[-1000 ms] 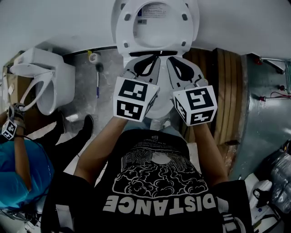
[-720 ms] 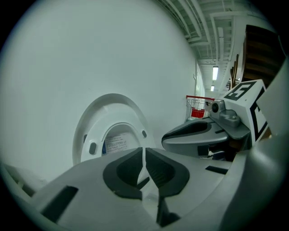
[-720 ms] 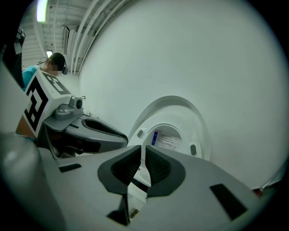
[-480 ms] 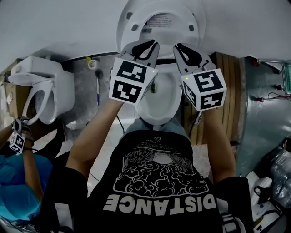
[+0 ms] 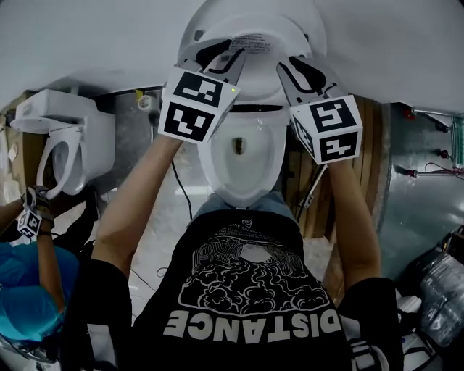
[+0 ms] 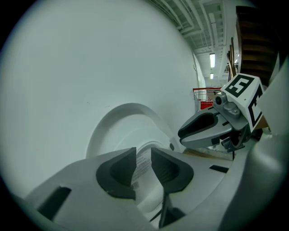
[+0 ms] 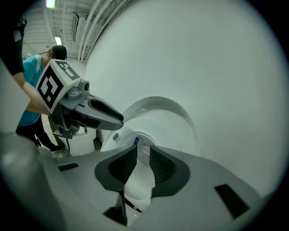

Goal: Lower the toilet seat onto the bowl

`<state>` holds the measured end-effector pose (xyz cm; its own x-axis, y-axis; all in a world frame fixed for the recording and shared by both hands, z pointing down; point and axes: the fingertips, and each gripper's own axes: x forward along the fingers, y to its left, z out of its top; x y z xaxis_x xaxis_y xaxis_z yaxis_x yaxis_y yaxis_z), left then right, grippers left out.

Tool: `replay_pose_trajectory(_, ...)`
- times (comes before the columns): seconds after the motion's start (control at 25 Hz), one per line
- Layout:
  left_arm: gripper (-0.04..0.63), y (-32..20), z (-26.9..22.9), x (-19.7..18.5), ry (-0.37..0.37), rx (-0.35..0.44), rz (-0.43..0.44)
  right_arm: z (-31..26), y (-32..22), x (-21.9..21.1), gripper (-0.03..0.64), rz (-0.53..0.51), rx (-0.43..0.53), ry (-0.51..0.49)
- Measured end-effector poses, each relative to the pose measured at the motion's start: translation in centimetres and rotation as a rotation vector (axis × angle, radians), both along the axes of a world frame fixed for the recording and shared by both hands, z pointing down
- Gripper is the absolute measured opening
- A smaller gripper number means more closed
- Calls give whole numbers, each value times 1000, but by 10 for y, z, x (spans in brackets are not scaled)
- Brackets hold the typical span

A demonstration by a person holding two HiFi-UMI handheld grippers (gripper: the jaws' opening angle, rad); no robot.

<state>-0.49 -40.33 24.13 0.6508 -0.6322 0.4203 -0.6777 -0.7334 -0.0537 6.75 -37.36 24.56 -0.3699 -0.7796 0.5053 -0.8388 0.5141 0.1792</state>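
Hovering at the left side of the raised toilet seat (image 5: 255, 20), the left gripper (image 5: 212, 49) has its fingers just eased open to a narrow gap, gripping nothing. The seat stands upright above the bowl (image 5: 210, 163). At right, the right gripper (image 5: 291, 67) has fingers likewise just parted narrowly, empty.

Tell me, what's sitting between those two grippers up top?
The upright toilet seat, bearing a printed label, fills the gap between the left gripper and the right gripper in the head view.
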Motion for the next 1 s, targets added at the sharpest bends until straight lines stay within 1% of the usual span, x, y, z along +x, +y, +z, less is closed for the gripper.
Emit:
replay_pose_trajectory(0.2, 129, -33, 1, 7, -56, 20, -33, 1, -31, 16, 90, -51, 2, 46)
replay_pose_trajectory(0.36, 154, -53, 1, 8, -114, 43, -40, -2, -52, 26, 114, -95, 29, 122)
replay_pose_trajectory(0.44, 175, -62, 2, 7, -151, 49, -29, -4, -61, 28, 118, -122, 48, 167)
replay_pose_trajectory(0.56, 201, -69, 7, 10, -198, 19, 13, -3, -73, 30, 135, -162, 49, 203)
replay_pose_trajectory(0.64, 216, -71, 11, 12, -231, -1, 39, 0, -78, 31, 163, -189, 33, 226)
replay_pose_trajectory(0.72, 222, -73, 14, 13, -253, -15, 52, 5, -81, 31, 173, -226, 8, 245)
replay_pose_trajectory(0.84, 229, -74, 20, 15, -262, -46, 64, 13, -85, 30, 187, -272, -39, 258)
replay_pose_trajectory(1.0, 229, -77, 21, 16, -281, -59, 77, 22, -90, 27, 204, -307, -89, 263)
